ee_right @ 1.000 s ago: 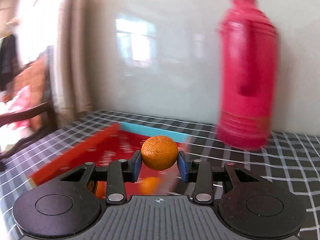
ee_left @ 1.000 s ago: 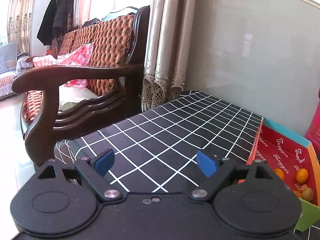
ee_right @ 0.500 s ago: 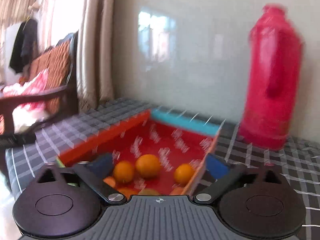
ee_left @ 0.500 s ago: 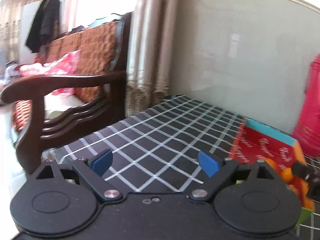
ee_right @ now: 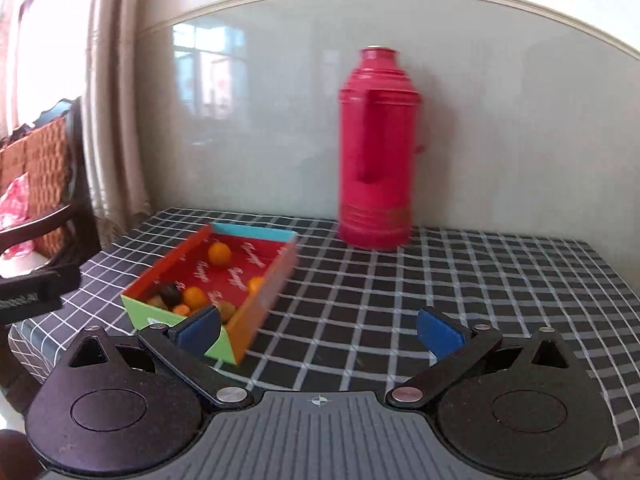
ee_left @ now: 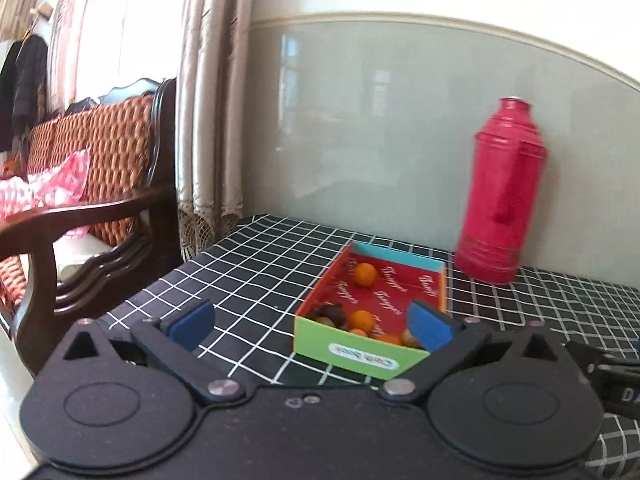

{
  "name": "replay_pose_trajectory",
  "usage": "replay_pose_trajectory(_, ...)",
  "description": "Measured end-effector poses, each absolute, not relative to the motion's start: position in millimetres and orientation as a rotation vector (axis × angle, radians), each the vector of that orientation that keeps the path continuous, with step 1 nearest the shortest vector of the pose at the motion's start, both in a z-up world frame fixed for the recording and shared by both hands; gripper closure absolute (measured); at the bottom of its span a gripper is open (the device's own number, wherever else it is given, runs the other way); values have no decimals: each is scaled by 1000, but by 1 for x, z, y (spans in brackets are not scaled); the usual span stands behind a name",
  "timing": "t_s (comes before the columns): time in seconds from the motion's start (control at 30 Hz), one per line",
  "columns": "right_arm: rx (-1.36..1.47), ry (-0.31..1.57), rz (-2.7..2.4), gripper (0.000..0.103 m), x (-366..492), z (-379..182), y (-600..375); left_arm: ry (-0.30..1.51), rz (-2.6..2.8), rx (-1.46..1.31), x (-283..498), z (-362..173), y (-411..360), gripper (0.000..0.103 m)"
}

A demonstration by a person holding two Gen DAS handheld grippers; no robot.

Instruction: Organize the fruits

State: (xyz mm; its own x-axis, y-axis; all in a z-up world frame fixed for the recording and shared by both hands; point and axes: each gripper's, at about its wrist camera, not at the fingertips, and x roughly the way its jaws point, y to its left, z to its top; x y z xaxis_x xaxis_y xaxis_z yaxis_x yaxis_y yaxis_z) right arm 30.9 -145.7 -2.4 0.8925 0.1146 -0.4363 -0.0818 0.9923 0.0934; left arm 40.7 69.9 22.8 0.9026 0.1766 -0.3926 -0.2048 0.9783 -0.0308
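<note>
Both grippers hang back from the table with nothing in them. Starting at nine o'clock, the wooden sofa [ee_left: 100, 184] and curtain [ee_left: 208, 100] sit off the edge of the checked tablecloth [ee_right: 460, 280]. Next comes the left gripper [ee_left: 310, 322]: its jaws are spreading to their widest, nothing between the blue pads, only cloth and the box's green end beyond them. The cardboard box [ee_left: 360, 354] sits on the cloth toward eleven o'clock of the right gripper [ee_right: 320, 328], well short of the red thermos [ee_right: 376, 152] at twelve. Inside it lie the oranges [ee_right: 220, 253], one alone at the far end, several bunched at the near end with some darker fruit I can't name. The right gripper's jaws gape wide too, empty, the left pad overlapping the box's near corner in view.

I see no loose fruit on the cloth, so the sorting looks close to done. If another piece turns up, I'd come in low with jaws wide, close softly on its middle, and let go right over the box floor so it doesn't roll or bounce.
</note>
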Motion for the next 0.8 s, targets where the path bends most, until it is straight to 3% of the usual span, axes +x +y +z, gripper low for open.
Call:
replay_pose_trajectory(0.33, 148, 433, 69, 0, -18, 19, -158, 391, 160, -53, -1, 35, 57, 6)
replay_pose_trajectory(0.8, 146, 424, 67, 0, -20, 20, -159, 383, 141, -46, -6, 37, 49, 6)
